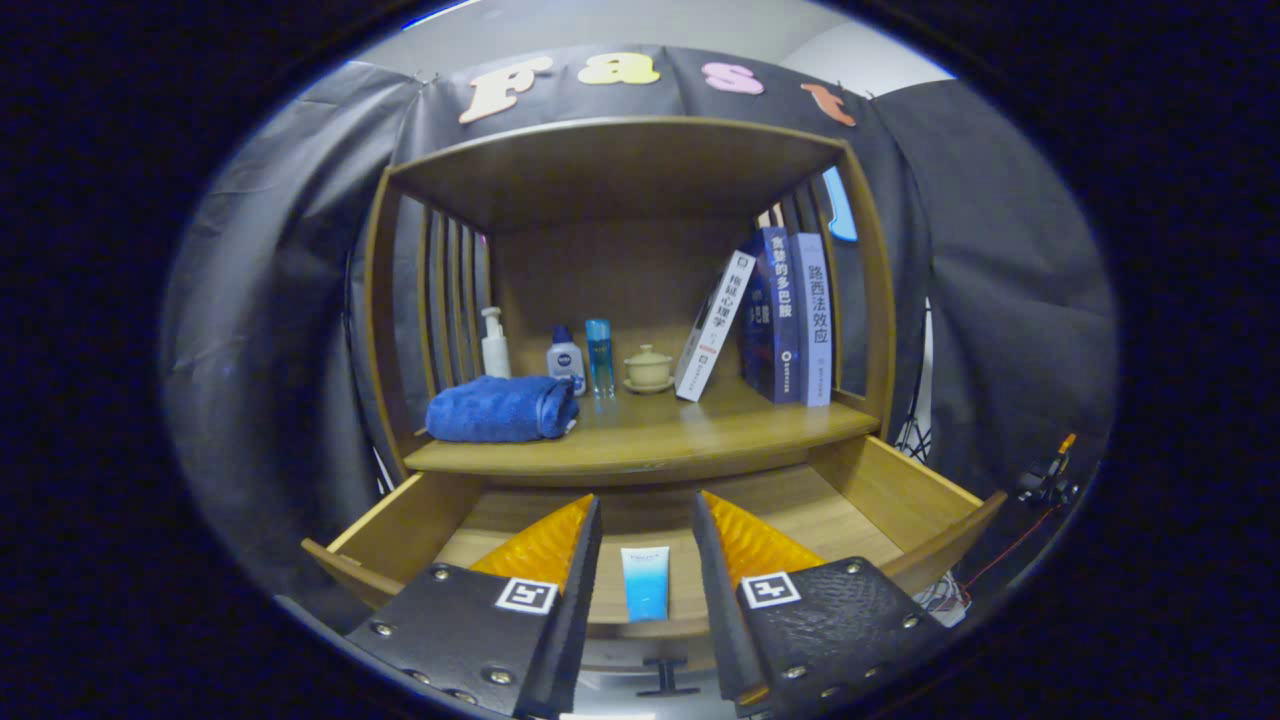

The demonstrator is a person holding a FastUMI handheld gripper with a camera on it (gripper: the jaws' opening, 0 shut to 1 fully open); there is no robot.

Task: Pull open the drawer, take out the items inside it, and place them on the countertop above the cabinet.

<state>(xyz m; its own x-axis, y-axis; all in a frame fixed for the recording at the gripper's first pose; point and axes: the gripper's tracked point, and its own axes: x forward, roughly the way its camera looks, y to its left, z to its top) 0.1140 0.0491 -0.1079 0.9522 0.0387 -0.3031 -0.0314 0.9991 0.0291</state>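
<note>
Between the fingers of the tool (646, 520), which stand spread apart and grip nothing, lies a small tube (645, 583) on the floor of the drawer (890, 490). The drawer is pulled out, and the tube rests near its front edge, roughly midway between the two side walls, lying flat with its length running front to back. I see no other item on the bare part of the drawer floor, though the fingers hide some of it.

Above the drawer is the worktop (690, 435). A towel (500, 408) sits at its left front corner, three bottles (566, 360) and a lidded cup (648, 368) stand toward the back, and books (775, 315) lean at the right. The front edge between towel and books is free.

The tube looks like a soft plastic squeeze tube, so I judge it light, somewhat slick and yielding under pressure. A hard pinch on the middle could dent it or let it squirt out sideways. The better hold is likely across its narrow width, near the stiffer end where the cap should be, with the fingers lowered until they straddle it close to the drawer floor. Because it lies flat, the fingertips may scrape the wood; a gentle closing should be enough to lift it.
</note>
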